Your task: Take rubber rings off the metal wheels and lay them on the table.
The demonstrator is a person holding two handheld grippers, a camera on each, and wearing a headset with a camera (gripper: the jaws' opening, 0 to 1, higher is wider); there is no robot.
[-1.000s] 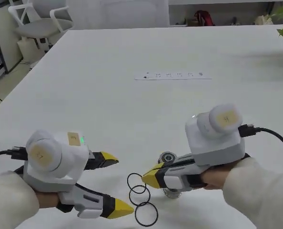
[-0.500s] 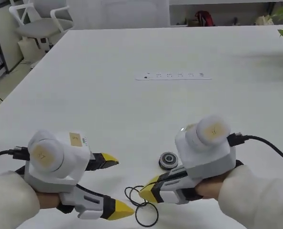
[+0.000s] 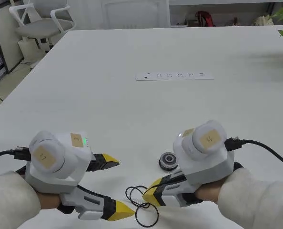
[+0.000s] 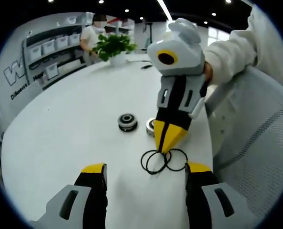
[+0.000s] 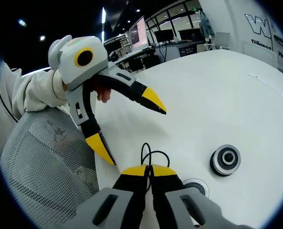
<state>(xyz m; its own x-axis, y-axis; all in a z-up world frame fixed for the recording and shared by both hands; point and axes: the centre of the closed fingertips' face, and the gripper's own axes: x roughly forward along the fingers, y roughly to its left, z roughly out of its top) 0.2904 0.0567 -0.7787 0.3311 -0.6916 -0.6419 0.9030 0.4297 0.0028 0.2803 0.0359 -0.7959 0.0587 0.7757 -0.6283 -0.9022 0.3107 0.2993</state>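
Now, two metal wheels [image 4: 127, 121], three overlapping rubber rings [image 4: 164, 161]

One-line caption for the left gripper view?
Shut right tool, tip at the rings on the table; two wheels behind; open left tool in front.

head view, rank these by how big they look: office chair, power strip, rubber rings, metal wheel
1. office chair, largest, though far off
2-3. power strip and rubber rings: unsure, the strip is longer but thin, the ring cluster taller and nearer the camera
4. metal wheel, smallest
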